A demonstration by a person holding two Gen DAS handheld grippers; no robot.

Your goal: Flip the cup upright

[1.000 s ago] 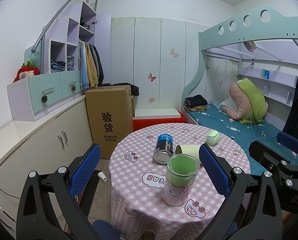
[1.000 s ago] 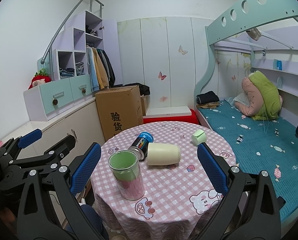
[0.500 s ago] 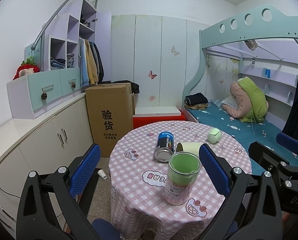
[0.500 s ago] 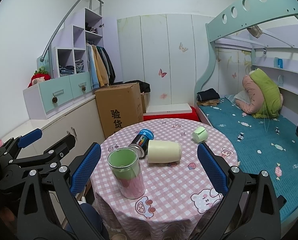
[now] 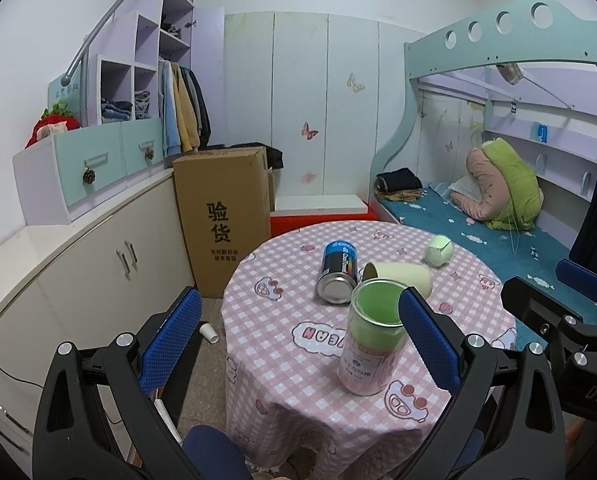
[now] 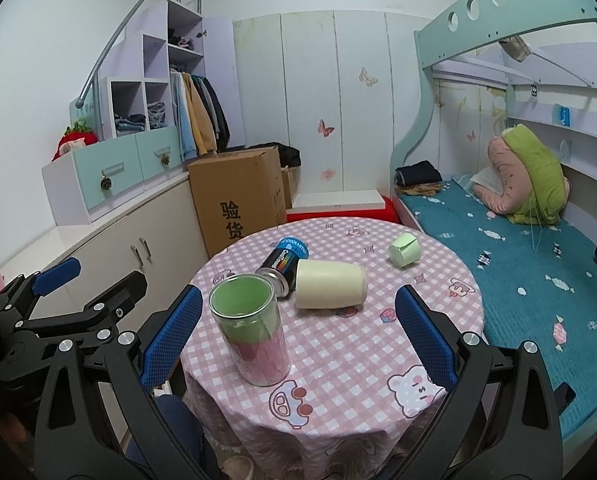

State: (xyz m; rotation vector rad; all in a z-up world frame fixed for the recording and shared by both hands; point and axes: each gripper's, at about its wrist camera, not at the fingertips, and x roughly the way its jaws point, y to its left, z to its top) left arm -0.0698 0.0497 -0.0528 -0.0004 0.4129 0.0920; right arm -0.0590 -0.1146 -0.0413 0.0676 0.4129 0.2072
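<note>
On the pink checked table [image 6: 382, 344], cream cup [image 6: 331, 289] lying sideways against the blue can [image 6: 284, 263]. Slightly nearer than a second ago, both claws, left claw [image 5: 298, 334] and right claw [image 6: 298, 330], spread wide, empty (approach only, nothing flipped yet).

My left claw [image 5: 298, 332] is hanging wide open over the near edge of the round table [image 5: 298, 344], gripping nothing. Clear canister with green inside [image 5: 372, 338] stands upright right by my right pad. Behind it the cream cup [image 5: 400, 276] lies on its side, touching a tipped blue can [image 5: 338, 270]. Small green cup [image 5: 439, 251] sits further back.
</note>
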